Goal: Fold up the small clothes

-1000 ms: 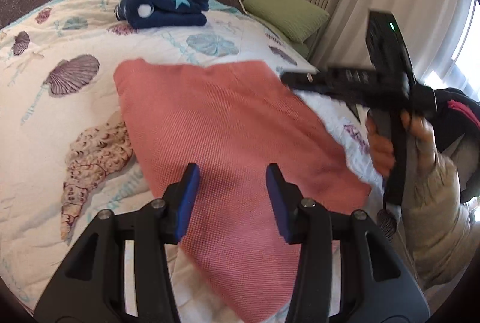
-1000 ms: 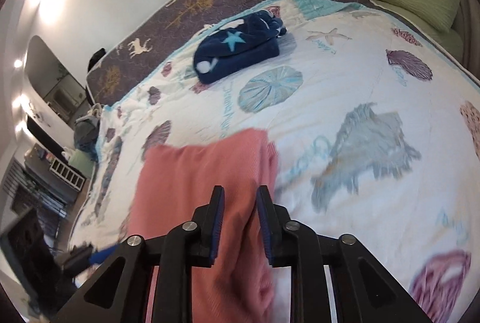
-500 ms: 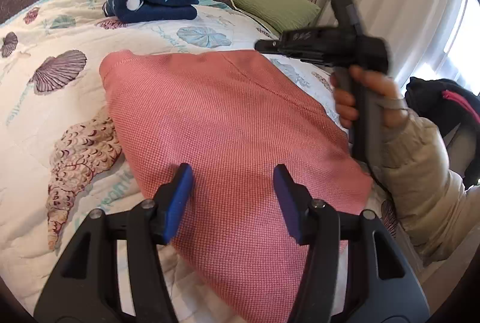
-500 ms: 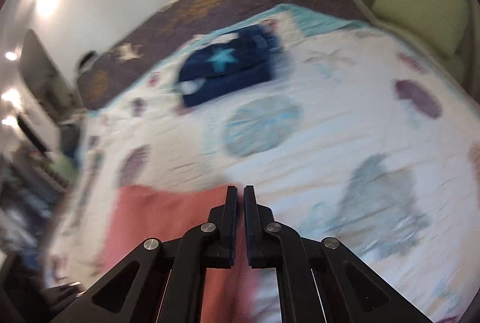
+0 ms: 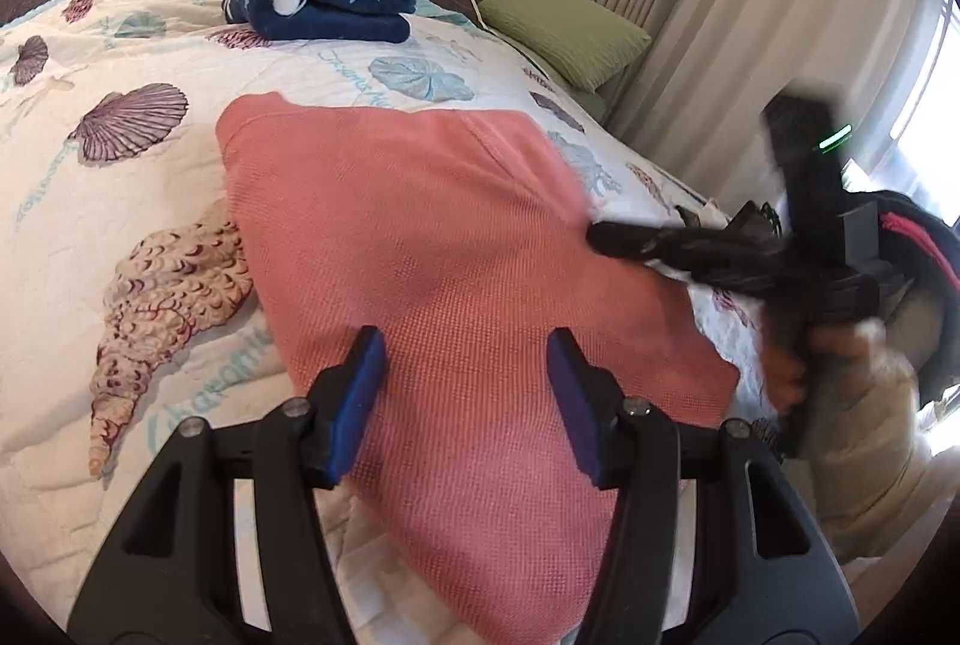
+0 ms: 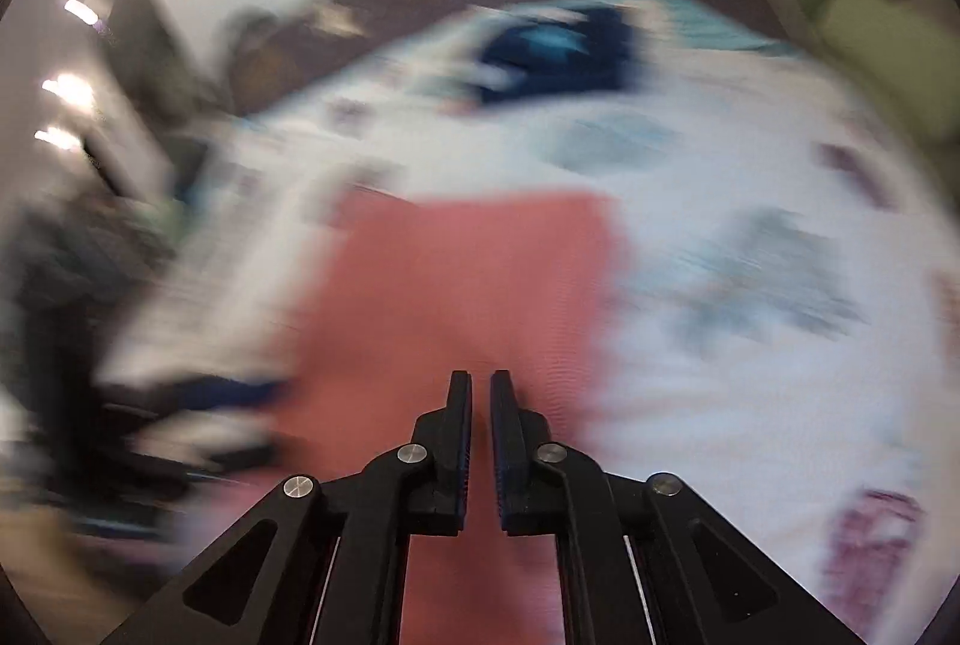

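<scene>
Below left gripper: pink garment; right gripper seemingly closed above it.

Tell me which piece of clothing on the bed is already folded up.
The navy one with the star, a compact bundle near the head of the bed. The pink one lies spread flat under the open left tool.

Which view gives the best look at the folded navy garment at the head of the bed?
The left wrist view: the navy garment is sharp there, its pale star and white spot clear on the quilt. In the right wrist view it is only a motion-blurred dark patch.
</scene>
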Motion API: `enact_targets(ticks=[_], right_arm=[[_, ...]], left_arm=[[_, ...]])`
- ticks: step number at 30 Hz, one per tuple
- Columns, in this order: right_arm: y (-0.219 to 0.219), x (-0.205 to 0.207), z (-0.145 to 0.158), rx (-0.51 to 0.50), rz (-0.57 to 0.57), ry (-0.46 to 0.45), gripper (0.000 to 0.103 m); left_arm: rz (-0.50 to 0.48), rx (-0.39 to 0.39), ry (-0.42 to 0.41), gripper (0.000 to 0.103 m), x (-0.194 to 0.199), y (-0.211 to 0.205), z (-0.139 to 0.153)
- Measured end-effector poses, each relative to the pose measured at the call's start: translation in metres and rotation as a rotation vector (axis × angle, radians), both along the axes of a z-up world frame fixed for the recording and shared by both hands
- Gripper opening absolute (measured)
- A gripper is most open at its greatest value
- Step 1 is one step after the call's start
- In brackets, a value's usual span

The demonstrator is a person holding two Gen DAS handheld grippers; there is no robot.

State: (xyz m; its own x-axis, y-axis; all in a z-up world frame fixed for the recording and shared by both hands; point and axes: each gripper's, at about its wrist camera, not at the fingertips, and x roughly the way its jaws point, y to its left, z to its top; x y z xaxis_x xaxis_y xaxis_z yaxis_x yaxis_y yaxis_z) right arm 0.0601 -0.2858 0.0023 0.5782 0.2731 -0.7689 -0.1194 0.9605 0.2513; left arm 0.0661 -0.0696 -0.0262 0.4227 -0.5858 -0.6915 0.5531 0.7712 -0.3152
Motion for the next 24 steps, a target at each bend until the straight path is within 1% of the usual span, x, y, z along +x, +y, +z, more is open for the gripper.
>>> enact_targets(ticks=[1,2,3,4,5,7,9,10,11,12,13,14,15,16,17,19,21,24], right_arm=[[-0.017,0.003,-0.017,-0.078,-0.128,0.036,0.003],[-0.031,0.002,-0.025,-0.06,-0.2,0.06,0.002],[-0.041,-0.003,-0.022,0.025,-0.217,0.048,0.005],[-0.046,-0.009,-0.016,0.075,-0.233,0.052,0.007],[-0.046,-0.018,-0.006,0.097,-0.227,0.013,0.007],[-0.036,-0.035,0.011,0.1,-0.192,-0.053,0.008],[-0.021,-0.049,0.026,0.146,-0.109,-0.099,0.008],[-0.012,-0.055,0.031,0.18,-0.046,-0.112,0.008],[-0.005,-0.061,0.031,0.201,-0.011,-0.11,0.009],[0.001,-0.063,0.029,0.216,0.017,-0.1,0.011],[0.006,-0.065,0.02,0.206,0.032,-0.071,0.012],[0.009,-0.065,0.01,0.163,0.012,-0.032,0.013],[0.01,-0.062,-0.002,0.104,-0.023,0.012,0.008],[0.006,-0.061,-0.019,0.08,-0.058,0.052,0.007],[-0.001,-0.064,-0.021,0.135,-0.079,0.032,0.007],[-0.009,-0.07,-0.015,0.209,-0.116,0.045,0.01],[-0.01,-0.079,-0.008,0.207,-0.135,0.026,0.011],[-0.01,-0.087,-0.004,0.205,-0.135,0.026,0.011]], left_arm=[[0.008,0.013,-0.001,0.057,-0.001,0.0,0.0],[0.011,0.027,-0.009,0.057,-0.003,0.0,0.001],[0.012,0.039,-0.02,0.057,-0.006,0.001,0.003],[0.012,0.044,-0.03,0.057,-0.009,0.001,0.005],[0.016,0.046,-0.036,0.057,-0.011,0.003,0.007],[0.04,0.045,-0.034,0.057,-0.012,0.006,0.011],[0.05,0.016,-0.029,0.057,-0.015,0.013,0.015],[0.049,0.003,-0.028,0.057,-0.018,0.015,0.016],[0.043,-0.008,-0.028,0.057,-0.022,0.018,0.017],[0.034,-0.008,-0.03,0.058,-0.026,0.02,0.017],[0.031,0.005,-0.034,0.058,-0.03,0.021,0.014],[0.034,0.029,-0.035,0.061,-0.034,0.022,0.009],[0.042,0.069,-0.022,0.061,-0.037,0.022,0.0],[0.055,0.113,0.004,0.061,-0.038,0.023,-0.01],[0.073,0.14,0.048,0.061,-0.041,0.026,-0.024],[0.089,0.08,0.022,0.061,-0.052,0.037,-0.024],[0.061,0.053,0.05,0.061,-0.058,0.041,-0.019],[0.025,0.012,0.066,0.061,-0.062,0.042,-0.014]])
